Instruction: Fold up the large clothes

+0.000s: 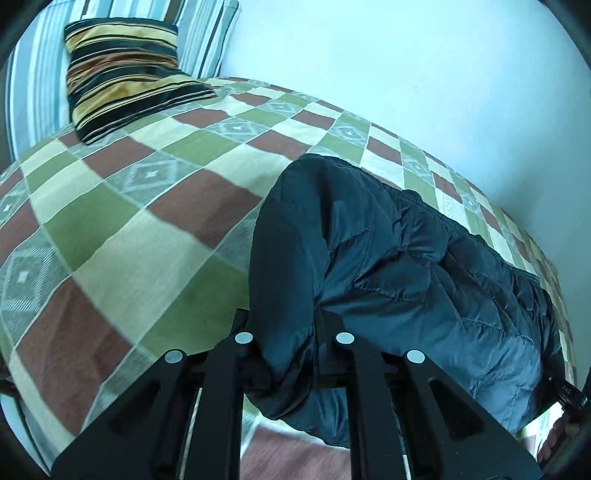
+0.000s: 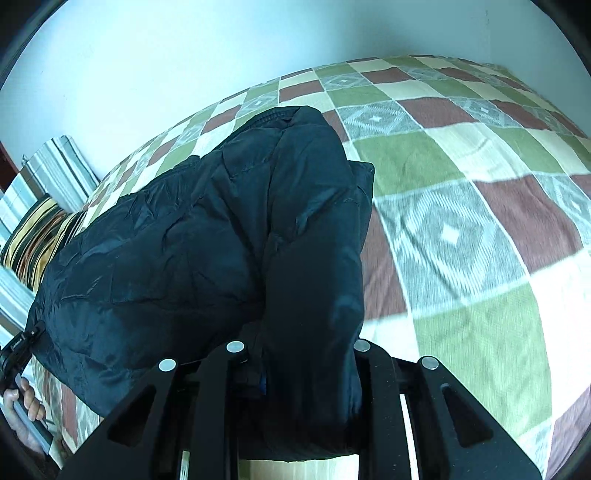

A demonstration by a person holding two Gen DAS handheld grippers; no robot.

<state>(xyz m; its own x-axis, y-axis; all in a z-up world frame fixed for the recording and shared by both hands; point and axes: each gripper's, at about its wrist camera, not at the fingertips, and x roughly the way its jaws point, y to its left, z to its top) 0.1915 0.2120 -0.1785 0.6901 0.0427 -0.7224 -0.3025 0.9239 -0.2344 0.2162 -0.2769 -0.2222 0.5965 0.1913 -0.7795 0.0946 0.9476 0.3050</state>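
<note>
Dark navy quilted puffer jacket (image 1: 406,258) gripped at two places and lifted off a bed under a checked bedspread of green, cream, brown and grey diamond squares (image 1: 129,221).

In the left wrist view: black two-finger left gripper (image 1: 291,350) clamped narrow on a bunched fold of the jacket, fabric pinched between the two inner fingers and spilling below them. Rest of the jacket stretching away to the right and upward, draped in a slack sheet, far edge reaching toward the pale wall (image 1: 406,74). Bottom right corner: part of the other gripper and some fingers of the hand that holds it, just beside the jacket's far end.

In the right wrist view: black two-finger right gripper (image 2: 299,354) closed on a thick roll of the same jacket (image 2: 184,240), padding filling the gap between the fingers. Bulk of the garment hanging to the left, above the bedspread (image 2: 461,221). Lower left edge: a person's hand (image 2: 22,406) on a handle, touching the jacket's end.

Striped black, gold and orange pillow (image 1: 122,77) at the head of the bed, well apart from the jacket, leaning on a blue and white striped cushion (image 1: 207,33).
</note>
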